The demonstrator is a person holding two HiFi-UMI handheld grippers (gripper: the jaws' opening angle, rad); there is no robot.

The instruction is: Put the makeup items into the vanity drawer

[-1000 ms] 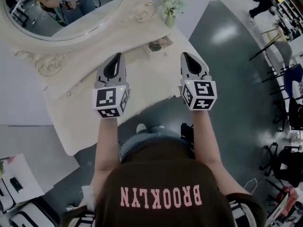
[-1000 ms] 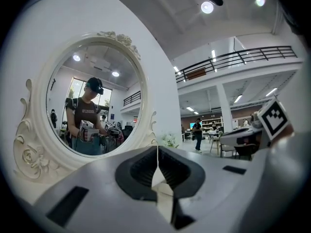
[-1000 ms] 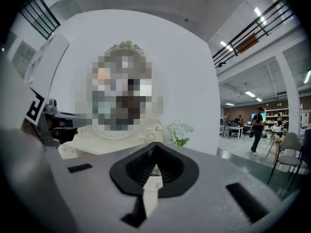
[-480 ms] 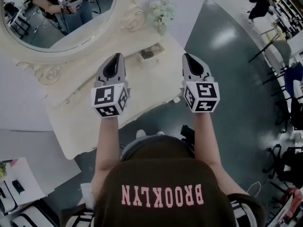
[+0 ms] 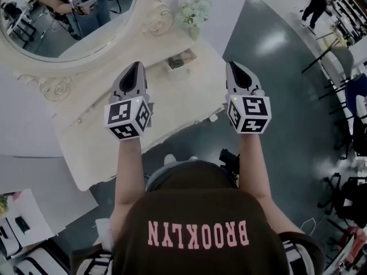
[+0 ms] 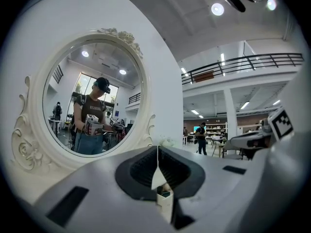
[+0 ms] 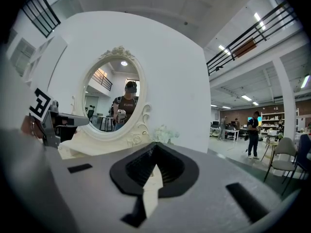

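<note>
Person (image 5: 198, 234): filled the lower centre of the head view, both forearms extended toward the top of the frame.
Marker cubes (image 5: 127, 119): one at the rear of each tool, at mid-frame, left and right.
Left tongs (image 5: 136, 67): clenched, the two pads meeting along one seam, nothing gripped; held over the counter, left of centre.
Right tongs (image 5: 235, 67): clenched and empty; held over the right-hand end of the counter, well apart from the left tongs and level with them in the frame.
Counter (image 5: 178, 99): cream top, running from lower left to upper right beneath both tools.
Tray (image 5: 190, 54): stood on the counter at upper centre, beyond and between the two tips.
Makeup items (image 5: 176, 63): lay inside the tray, touched by neither tool; individual items too small to tell.
Flowers (image 5: 192, 10): white bunch just beyond the tray.
Mirror (image 5: 69, 27): oval, ornate cream frame, upper left; showed the person's reflection.
Floor (image 5: 275, 96): dark grey, right of the counter.
</note>
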